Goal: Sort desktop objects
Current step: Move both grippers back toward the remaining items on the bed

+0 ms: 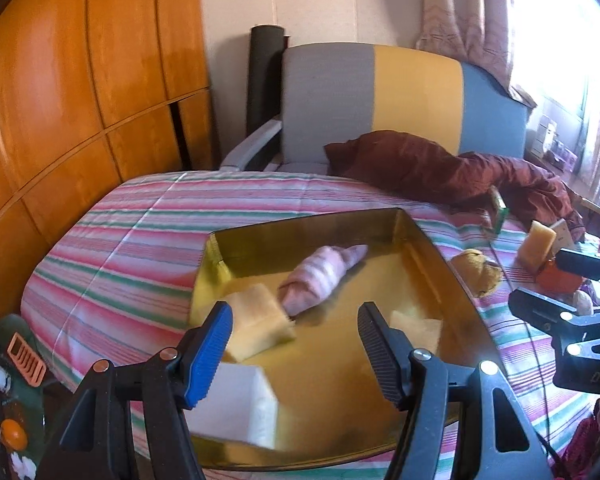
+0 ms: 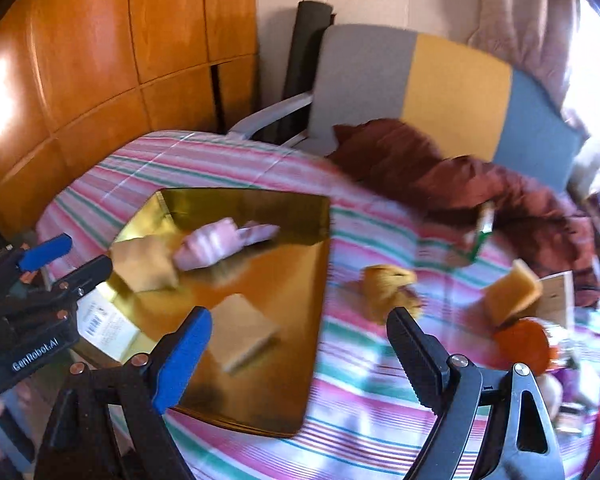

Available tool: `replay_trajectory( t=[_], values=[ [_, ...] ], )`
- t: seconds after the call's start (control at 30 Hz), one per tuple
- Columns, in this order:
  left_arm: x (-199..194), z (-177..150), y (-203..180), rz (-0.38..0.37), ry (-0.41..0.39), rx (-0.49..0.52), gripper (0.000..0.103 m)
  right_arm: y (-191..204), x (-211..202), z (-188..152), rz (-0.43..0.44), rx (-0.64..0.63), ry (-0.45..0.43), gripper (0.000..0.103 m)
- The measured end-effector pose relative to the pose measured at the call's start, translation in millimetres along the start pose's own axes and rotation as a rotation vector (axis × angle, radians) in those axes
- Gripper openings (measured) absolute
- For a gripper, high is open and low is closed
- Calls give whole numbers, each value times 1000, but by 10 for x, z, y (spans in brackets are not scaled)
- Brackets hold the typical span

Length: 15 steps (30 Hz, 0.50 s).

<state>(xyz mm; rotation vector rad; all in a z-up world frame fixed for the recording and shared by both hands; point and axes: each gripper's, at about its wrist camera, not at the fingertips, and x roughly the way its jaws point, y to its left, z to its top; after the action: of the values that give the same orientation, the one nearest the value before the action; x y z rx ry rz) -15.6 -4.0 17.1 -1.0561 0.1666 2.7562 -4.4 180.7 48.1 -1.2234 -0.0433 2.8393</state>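
1. While both claws hang over the striped bed (image 1: 140,232), we see the gold tray (image 1: 440,256) lying flat on it, already part filled.
2. Left claw (image 1: 296,344): jaws spread, nothing between the pads, above the tray's near end.
3. Right claw (image 2: 300,344): jaws spread wide and empty, above the tray's right edge; the right view is blurred.
4. Inside the tray: a pink sock roll (image 1: 320,280) near the middle, touching a yellow sponge (image 1: 256,324) on its left; a second sponge (image 1: 416,328) near the right wall; a white box (image 1: 240,404) at the near-left corner.
5. Unsorted, on the bed right of the tray: a tan plush (image 2: 388,288) just beside it, a third sponge (image 2: 512,292) further right, an orange item (image 2: 524,344) under that sponge.
6. A brown blanket (image 1: 440,168) is bunched at the bed's far side.
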Motion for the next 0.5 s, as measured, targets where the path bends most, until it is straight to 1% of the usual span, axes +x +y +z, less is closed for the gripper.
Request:
replay_trajectory(
  t=[0.13, 0.2, 0.5],
  values=[
    [-7, 75, -216, -36, -8, 41, 66, -227, -125, -49, -72, 17, -12, 89],
    [0, 119, -352, -47, -9, 68, 66, -327, -173, -73, -94, 26, -18, 90],
    [27, 268, -900, -107, -22, 165, 66, -794, -297, -193, -165, 87, -32, 90]
  ],
)
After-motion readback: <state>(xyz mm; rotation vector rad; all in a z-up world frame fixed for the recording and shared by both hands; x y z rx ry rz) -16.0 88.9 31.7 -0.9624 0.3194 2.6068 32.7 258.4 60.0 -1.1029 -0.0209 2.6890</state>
